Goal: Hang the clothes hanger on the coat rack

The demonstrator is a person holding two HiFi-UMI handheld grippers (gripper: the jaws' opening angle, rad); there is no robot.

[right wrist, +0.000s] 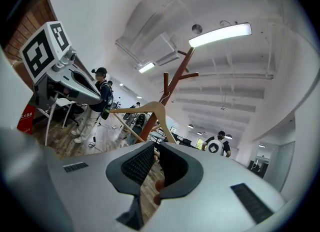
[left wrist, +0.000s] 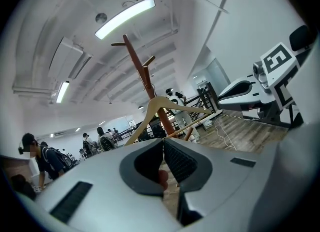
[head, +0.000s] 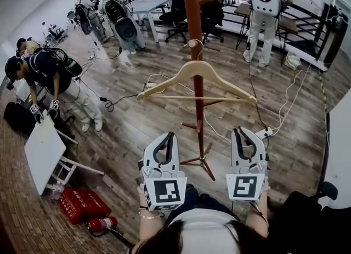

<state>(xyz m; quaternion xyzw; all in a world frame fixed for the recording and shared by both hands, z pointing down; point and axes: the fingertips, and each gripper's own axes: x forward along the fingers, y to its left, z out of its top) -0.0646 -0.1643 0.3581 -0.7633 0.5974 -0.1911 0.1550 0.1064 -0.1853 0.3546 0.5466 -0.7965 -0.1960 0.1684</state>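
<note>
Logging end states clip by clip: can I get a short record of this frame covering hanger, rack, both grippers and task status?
hanger: wooden, hangs by its hook from the rack, roughly level
rack: brown pole with pegs, stands on the floor
left gripper: shut, empty, short of the hanger
right gripper: shut, empty, short of the hanger
contact: neither gripper touches hanger or rack
task status: hanger looks hung

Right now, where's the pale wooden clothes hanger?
Head view, centre: the pale wooden hanger hangs on the brown wooden coat rack, its arms spread to both sides of the pole.
</note>
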